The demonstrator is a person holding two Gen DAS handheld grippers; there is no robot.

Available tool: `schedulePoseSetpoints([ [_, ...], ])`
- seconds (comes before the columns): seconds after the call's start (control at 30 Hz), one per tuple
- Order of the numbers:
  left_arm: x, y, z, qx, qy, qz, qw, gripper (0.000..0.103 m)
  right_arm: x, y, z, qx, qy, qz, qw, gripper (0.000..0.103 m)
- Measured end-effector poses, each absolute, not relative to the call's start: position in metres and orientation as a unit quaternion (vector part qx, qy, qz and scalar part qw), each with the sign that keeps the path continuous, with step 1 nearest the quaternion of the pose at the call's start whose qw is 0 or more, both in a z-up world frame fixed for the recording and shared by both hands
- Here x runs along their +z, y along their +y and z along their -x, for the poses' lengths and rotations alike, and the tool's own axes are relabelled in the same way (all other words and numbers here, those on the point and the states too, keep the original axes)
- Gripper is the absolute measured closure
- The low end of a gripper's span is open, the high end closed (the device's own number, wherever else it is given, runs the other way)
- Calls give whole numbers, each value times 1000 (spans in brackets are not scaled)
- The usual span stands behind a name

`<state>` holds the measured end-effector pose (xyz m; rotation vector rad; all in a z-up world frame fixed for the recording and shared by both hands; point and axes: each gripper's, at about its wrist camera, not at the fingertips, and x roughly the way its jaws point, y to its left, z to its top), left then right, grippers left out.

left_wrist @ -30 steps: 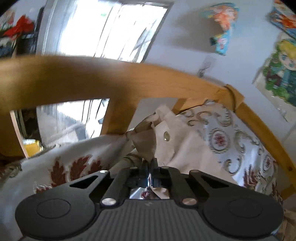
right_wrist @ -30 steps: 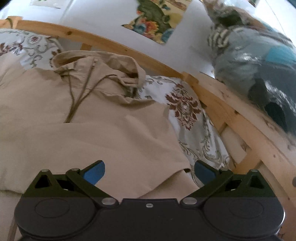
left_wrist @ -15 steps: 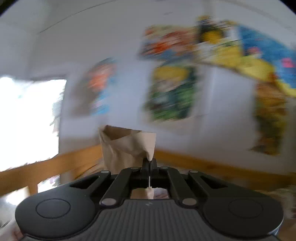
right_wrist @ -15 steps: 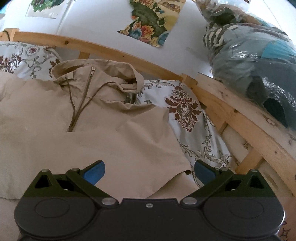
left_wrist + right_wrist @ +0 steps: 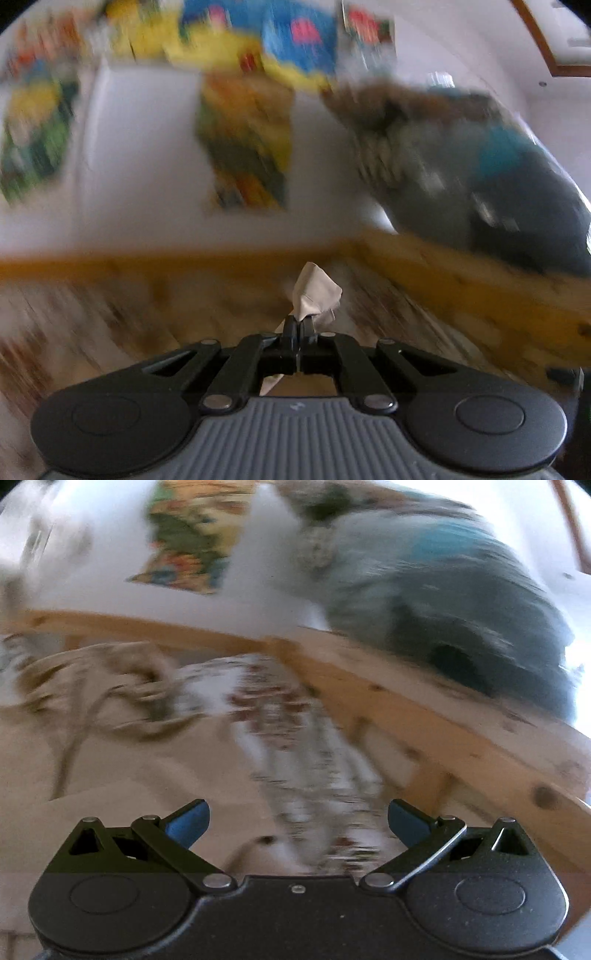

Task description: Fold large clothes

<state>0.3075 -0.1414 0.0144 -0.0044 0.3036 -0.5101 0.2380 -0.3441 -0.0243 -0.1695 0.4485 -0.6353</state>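
On the left wrist view my left gripper point(image 5: 297, 326) has its fingers pinched shut on a tuft of the beige jacket point(image 5: 314, 291), poking up at centre frame; the rest is blurred. On the right wrist view my right gripper point(image 5: 297, 821) stands wide and empty, the jacket spread on the bed point(image 5: 295, 716) at left, probably barely folded.
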Motion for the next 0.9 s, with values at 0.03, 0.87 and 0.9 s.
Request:
schedulePoseSetpoints([
  [0.03, 1, -148, -310, -264, 178, 8, 948, 100, -25, -352, -236, -322, 217, 71, 919, 1],
  [0.87, -126, 38, -369, 52, 404, -50, 912, 13, -100, -260, -269, -82, 362, 218, 902, 1],
  [0.9, -133, 37, -373, 55, 413, -56, 907, 13, -107, -255, -270, -77, 373, 236, 894, 1],
])
